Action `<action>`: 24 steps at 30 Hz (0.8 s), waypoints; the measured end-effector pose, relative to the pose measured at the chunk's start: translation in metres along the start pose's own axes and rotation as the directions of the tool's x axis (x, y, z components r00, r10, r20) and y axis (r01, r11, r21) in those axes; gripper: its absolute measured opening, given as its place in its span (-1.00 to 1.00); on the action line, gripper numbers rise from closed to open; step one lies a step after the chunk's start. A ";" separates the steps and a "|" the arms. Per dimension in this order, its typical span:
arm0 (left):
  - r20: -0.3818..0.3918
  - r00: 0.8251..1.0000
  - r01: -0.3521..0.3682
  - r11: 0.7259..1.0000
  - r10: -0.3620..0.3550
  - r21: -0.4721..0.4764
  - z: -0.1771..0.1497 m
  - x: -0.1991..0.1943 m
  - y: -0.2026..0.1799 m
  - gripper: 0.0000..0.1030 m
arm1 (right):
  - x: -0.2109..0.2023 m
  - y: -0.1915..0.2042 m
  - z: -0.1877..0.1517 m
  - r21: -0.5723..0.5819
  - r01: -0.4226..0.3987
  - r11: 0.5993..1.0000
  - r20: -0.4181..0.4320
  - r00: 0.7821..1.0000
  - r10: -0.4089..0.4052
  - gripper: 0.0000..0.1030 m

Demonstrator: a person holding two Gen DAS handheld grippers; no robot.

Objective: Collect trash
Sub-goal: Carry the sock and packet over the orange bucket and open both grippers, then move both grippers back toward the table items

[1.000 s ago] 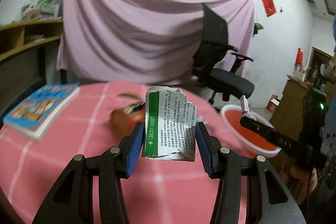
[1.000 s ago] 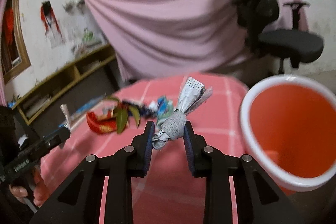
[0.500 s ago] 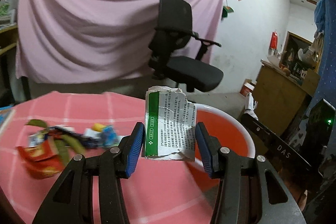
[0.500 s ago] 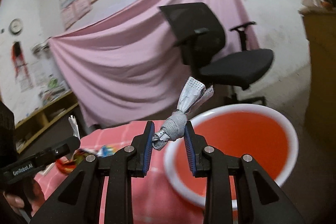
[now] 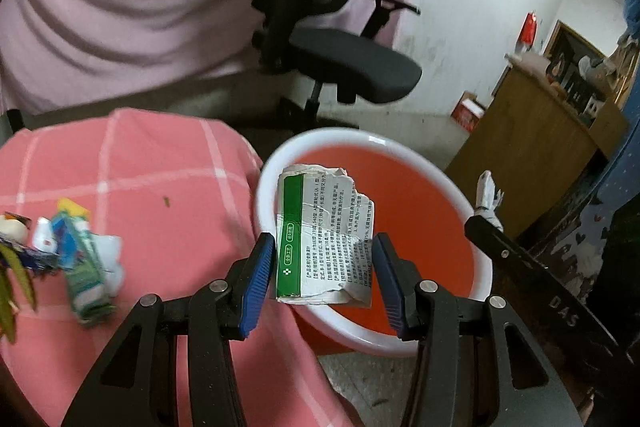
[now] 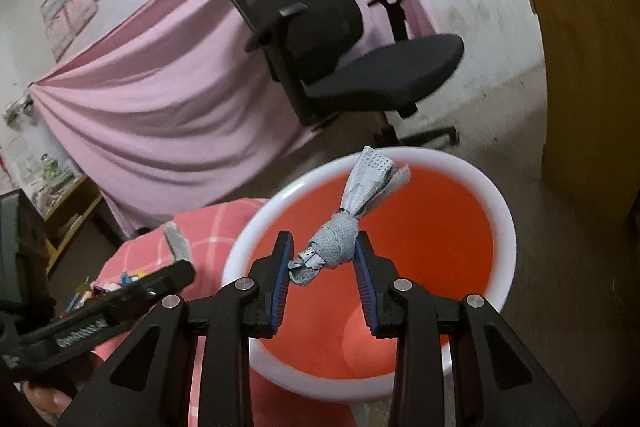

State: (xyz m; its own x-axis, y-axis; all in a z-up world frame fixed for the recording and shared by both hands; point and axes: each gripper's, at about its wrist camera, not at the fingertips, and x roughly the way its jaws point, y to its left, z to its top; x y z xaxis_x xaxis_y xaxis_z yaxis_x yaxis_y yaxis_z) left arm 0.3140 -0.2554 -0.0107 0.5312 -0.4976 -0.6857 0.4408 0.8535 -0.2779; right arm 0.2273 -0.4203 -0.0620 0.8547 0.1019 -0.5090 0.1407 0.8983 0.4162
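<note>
My left gripper (image 5: 324, 269) is shut on a torn white and green carton piece (image 5: 326, 235), held upright above the near rim of a red basin with a white rim (image 5: 280, 163). Over the same basin (image 6: 505, 215), my right gripper (image 6: 322, 261) has a twisted grey wrapper (image 6: 344, 231) between its blue pads. Its jaws are opening, and the wrapper still touches both pads. More trash (image 5: 86, 267) lies on the pink checked tablecloth (image 5: 160, 187) to the left. The left gripper's finger and carton edge (image 6: 178, 243) show at the left of the right wrist view.
A black office chair (image 5: 320, 27) stands behind the basin before a pink curtain (image 5: 140, 7). A wooden cabinet (image 5: 540, 139) lies to the right. The basin sits low, against the table's right edge, on a concrete floor (image 6: 540, 267).
Both grippers swung right from over the table to above the red basin, carrying their trash. The right gripper's pads now stand a little wider around the wrapper.
</note>
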 end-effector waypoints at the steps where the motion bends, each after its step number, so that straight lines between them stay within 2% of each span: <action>1: -0.016 1.000 0.001 1.000 -0.001 0.000 -0.001 0.004 0.000 -0.14 | 0.001 -0.001 0.000 0.006 0.002 1.000 -0.006 1.000 -0.002 -0.41; 6: -0.058 0.998 -0.011 1.000 0.010 -0.015 -0.008 0.011 0.004 -0.08 | 0.006 -0.005 -0.001 0.027 0.018 0.999 -0.041 0.999 -0.017 -0.27; 10: -0.048 0.999 -0.015 0.999 0.013 -0.043 -0.007 0.008 0.010 -0.04 | 0.006 -0.007 0.001 0.036 0.019 0.999 -0.041 0.999 -0.018 -0.05; 12: -0.031 0.999 -0.021 0.998 0.020 -0.056 -0.005 0.003 0.012 -0.04 | 0.005 -0.006 0.001 0.033 0.023 0.999 -0.040 0.999 -0.021 -0.03; 15: 0.015 0.999 -0.036 0.997 0.037 -0.073 -0.005 -0.014 0.020 -0.04 | 0.004 -0.003 0.002 0.024 0.020 1.000 -0.027 0.999 -0.020 -0.02; 18: 0.068 0.996 -0.059 0.995 0.065 -0.082 -0.007 -0.031 0.027 0.04 | -0.005 0.006 0.003 -0.004 0.001 1.000 0.027 1.000 -0.001 0.05; 20: 0.118 0.989 -0.077 0.993 0.088 -0.094 -0.011 -0.047 0.034 0.11 | -0.011 0.016 0.005 -0.028 -0.007 1.000 0.062 0.998 0.008 0.38; 22: 0.158 0.981 -0.094 0.990 0.109 -0.101 -0.014 -0.061 0.040 0.12 | -0.017 0.028 0.004 -0.055 -0.026 0.998 0.105 0.994 0.032 0.49; 24: 0.208 0.967 -0.126 0.985 0.148 -0.115 -0.019 -0.079 0.048 0.12 | -0.021 0.040 0.004 -0.081 -0.039 0.996 0.131 0.990 0.050 0.52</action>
State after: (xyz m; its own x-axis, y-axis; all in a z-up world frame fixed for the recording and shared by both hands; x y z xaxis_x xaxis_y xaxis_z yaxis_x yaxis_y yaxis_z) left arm 0.2791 -0.1723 0.0174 0.7294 -0.3867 -0.5644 0.2840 0.9216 -0.2645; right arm 0.2175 -0.3880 -0.0314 0.9189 0.0893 -0.3843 0.0661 0.9254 0.3732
